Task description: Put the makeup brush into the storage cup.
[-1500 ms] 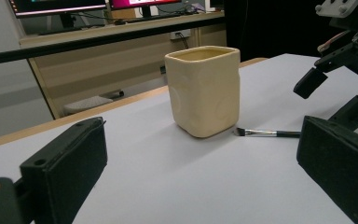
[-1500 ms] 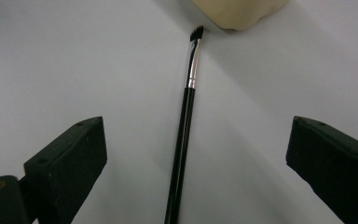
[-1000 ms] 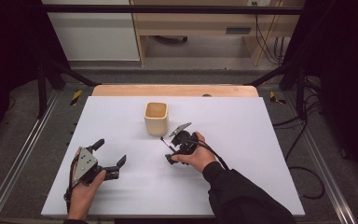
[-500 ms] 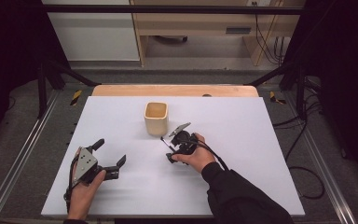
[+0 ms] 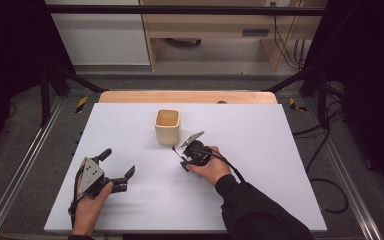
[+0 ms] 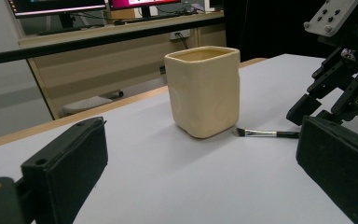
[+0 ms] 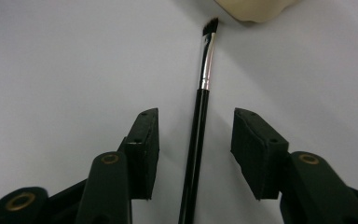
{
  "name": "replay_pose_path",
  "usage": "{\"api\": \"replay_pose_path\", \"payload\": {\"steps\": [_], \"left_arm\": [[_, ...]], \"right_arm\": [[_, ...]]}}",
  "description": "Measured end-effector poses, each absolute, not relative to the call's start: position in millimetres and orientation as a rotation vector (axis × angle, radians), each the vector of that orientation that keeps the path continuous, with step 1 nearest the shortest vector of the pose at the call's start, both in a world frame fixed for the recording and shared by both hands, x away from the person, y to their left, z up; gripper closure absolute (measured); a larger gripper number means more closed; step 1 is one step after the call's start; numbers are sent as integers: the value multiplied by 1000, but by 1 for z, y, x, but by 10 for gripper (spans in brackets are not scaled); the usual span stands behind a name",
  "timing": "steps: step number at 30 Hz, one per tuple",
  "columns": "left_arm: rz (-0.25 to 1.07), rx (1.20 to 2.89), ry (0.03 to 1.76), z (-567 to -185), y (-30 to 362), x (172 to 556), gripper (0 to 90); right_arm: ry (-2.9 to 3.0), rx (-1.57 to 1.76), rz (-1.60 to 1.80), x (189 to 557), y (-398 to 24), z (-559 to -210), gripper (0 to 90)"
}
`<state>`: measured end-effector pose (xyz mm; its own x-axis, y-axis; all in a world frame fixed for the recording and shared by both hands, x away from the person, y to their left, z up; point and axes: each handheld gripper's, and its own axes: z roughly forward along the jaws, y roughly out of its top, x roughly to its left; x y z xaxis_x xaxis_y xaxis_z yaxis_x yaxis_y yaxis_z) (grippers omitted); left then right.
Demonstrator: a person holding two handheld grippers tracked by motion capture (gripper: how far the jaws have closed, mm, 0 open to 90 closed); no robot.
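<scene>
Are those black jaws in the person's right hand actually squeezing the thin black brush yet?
Apart. The right gripper view shows white table on both sides of the thin black brush; the closing jaws haven't reached it.

Bench: from my seat I see a pale lavender-white top (image 5: 280, 165) with a bare wooden strip (image 5: 187, 96) along its twelve o'clock edge.
Floor: grey carpet (image 5: 25, 150), with metal rails (image 5: 17, 187) running along the bench at nine and three o'clock.
Frame: black struts (image 5: 60, 75) slant down at ten and two o'clock, and a dark bar (image 5: 190, 9) crosses at twelve.
Furniture: I make out a white cabinet (image 5: 100, 32) at eleven o'clock and a light wooden desk (image 5: 215, 25) at twelve.
Cables: black leads (image 5: 285, 40) hang at one o'clock; more lie looped on the floor at three.
Screens: monitors (image 6: 60, 5) glow on the far desk in the left gripper view.
Light: the bench is brightly lit and both sides fall into darkness.
</scene>
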<state>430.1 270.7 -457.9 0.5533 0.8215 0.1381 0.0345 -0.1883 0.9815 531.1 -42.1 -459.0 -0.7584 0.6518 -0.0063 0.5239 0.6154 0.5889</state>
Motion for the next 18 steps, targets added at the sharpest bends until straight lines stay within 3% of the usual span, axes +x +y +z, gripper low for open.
{"api": "replay_pose_path", "payload": {"steps": [6,18], "left_arm": [[838,1617,738,-458,271,430,18],[842,1623,736,-458,270,430,19]], "right_arm": [[2623,972,847,529,-42,-459,625],[2627,1007,838,530,-44,-459,702]]}}
